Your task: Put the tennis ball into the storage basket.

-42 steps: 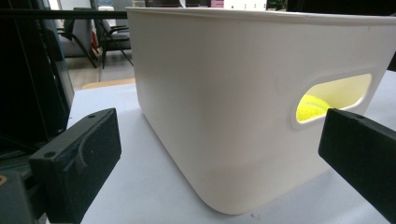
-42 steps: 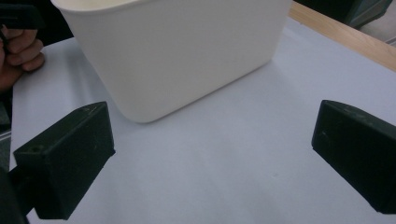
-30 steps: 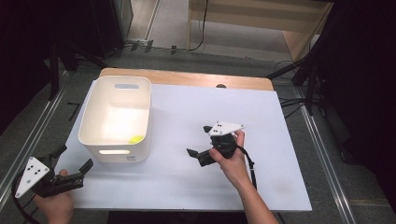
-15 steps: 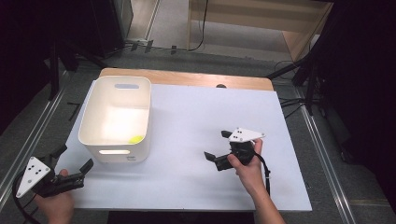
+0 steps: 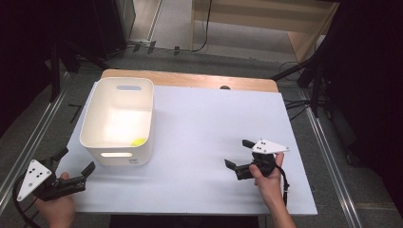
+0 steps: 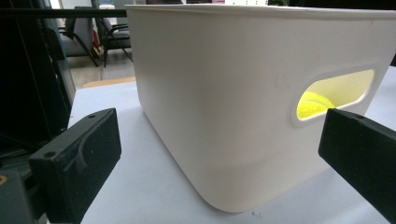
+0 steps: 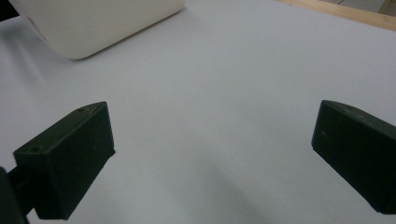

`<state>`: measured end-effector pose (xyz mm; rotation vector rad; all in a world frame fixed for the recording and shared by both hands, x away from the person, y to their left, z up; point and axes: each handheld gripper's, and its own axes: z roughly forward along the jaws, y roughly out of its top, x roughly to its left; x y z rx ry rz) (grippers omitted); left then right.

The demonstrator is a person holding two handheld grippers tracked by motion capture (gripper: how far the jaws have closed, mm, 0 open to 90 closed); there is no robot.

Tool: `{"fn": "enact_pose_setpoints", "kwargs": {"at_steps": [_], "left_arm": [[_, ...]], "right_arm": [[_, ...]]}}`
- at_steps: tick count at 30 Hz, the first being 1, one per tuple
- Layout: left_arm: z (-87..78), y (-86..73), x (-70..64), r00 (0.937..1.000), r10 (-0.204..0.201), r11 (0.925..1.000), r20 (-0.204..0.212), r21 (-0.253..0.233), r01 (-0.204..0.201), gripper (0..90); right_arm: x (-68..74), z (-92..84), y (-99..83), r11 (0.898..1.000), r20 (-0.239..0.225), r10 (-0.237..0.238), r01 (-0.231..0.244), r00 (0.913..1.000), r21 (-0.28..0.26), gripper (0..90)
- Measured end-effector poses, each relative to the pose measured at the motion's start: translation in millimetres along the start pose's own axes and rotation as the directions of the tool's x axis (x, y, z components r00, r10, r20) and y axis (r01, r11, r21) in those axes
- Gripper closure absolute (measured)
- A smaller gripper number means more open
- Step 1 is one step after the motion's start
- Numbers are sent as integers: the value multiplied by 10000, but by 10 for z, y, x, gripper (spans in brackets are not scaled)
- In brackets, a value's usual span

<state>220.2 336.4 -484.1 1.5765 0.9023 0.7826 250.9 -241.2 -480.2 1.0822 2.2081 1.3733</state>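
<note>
The yellow ball [image 5: 139,141] lies inside the white bin [image 5: 95,130] (near corner); both grippers, left [image 5: 76,166] and right [image 5: 236,154], hover empty, fingers apart, so placing looks done; next, probably withdrawal.

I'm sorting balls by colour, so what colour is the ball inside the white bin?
Yellow-green ball, seen best in the left gripper view.
</note>
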Motion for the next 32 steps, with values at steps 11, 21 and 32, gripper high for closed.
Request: {"fn": "enact_pose_setpoints", "kwargs": {"at_steps": [11, 21, 32], "left_arm": [[4, 1, -5, 10000, 61, 10000, -55, 52, -61, 0], [-1, 2, 4, 10000, 0, 10000, 38, -3, 0, 0], [1, 2, 8, 10000, -47, 10000, 56, -23, 48, 0]], "right_arm": [[-148, -195, -214, 9988, 295, 404, -396, 9987, -275, 0], [-220, -357, -347, 9973, 676, 518, -481, 9964, -558, 0], [-280, -474, -458, 9953, 775, 669, -611, 9947, -750, 0]]}}
